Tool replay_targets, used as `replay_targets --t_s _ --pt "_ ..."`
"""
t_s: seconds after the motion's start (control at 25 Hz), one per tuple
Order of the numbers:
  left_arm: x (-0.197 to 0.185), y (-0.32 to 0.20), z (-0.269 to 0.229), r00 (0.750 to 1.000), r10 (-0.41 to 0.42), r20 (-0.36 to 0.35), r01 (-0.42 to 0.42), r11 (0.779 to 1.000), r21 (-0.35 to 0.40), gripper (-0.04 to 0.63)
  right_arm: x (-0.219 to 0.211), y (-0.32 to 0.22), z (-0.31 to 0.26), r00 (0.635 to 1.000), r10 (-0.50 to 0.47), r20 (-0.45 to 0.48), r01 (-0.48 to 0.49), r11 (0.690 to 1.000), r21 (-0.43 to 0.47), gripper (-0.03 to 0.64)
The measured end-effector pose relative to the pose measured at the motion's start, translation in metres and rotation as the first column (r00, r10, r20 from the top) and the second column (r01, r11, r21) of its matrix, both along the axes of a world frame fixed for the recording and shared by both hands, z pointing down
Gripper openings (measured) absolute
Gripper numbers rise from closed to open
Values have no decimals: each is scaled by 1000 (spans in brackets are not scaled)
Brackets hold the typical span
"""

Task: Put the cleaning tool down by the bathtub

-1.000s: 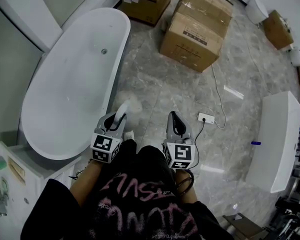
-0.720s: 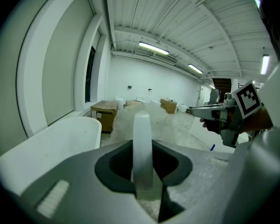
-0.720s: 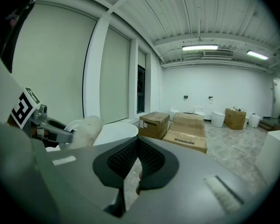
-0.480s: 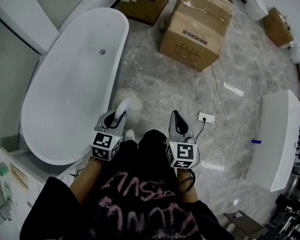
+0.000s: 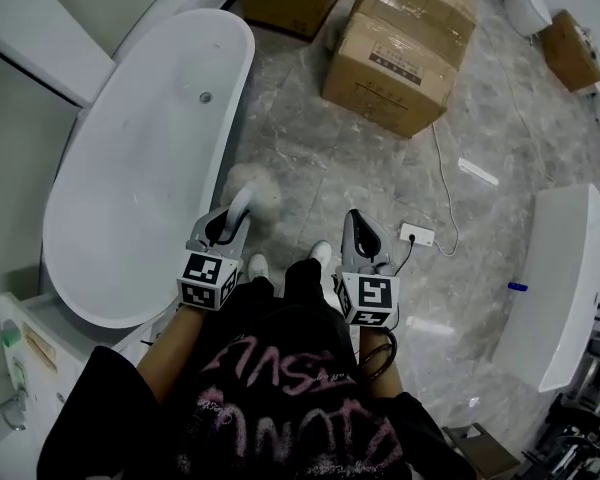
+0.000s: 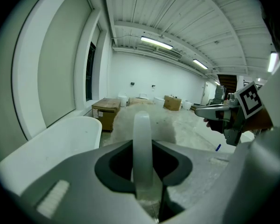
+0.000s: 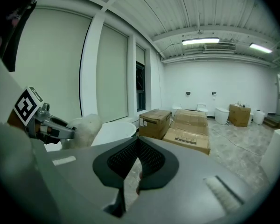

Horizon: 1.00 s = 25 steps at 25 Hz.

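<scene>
Two cardboard boxes (image 5: 400, 53) carry labels too small to read. Left gripper (image 5: 230, 223) clamps the cleaning tool (image 5: 255, 190) by its white handle, fluffy head beyond the jaws, over floor just beside the bathtub (image 5: 130, 198). Right gripper (image 5: 358, 230) is closed and empty.

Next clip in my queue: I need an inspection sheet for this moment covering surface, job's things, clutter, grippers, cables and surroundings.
Surface: grey marbled floor, bare around the person's shoes.
Job's things: white bathtub at left; cleaning tool, a fluffy head on a white handle, held beside the tub and not yet set down.
Clutter: cardboard boxes ahead; white strip lying on the floor.
Grippers: left gripper shut on the tool's handle; right gripper jaws together, nothing between them.
Cables: white cord runs across the floor to a socket block.
Surroundings: second white tub at right; white cabinet at lower left.
</scene>
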State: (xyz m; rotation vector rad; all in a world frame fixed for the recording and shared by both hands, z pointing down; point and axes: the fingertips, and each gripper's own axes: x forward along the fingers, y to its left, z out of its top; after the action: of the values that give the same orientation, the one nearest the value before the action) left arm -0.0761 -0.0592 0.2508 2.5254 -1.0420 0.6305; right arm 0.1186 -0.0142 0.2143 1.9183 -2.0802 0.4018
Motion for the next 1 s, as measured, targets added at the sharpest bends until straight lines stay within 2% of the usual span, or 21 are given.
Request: replay_targets --t_s 0.2,0.48,0.8,1.0 --pt "18 -12 0 999 -44 17 44 999 -2 84 23 -12 10 999 -38 12 38 999 -18 17" --pt "16 -20 1 990 -137 33 137 991 2 84 26 -19 31 993 -113 31 114 992 -50 17" --pt "12 -13 25 986 -155 61 158 986 -46 84 21 -30 40 986 -161 30 163 985 -63 17" --pt "17 -20 38 983 -175 49 178 982 -61 84 14 -44 43 982 -171 82 177 981 -74 17"
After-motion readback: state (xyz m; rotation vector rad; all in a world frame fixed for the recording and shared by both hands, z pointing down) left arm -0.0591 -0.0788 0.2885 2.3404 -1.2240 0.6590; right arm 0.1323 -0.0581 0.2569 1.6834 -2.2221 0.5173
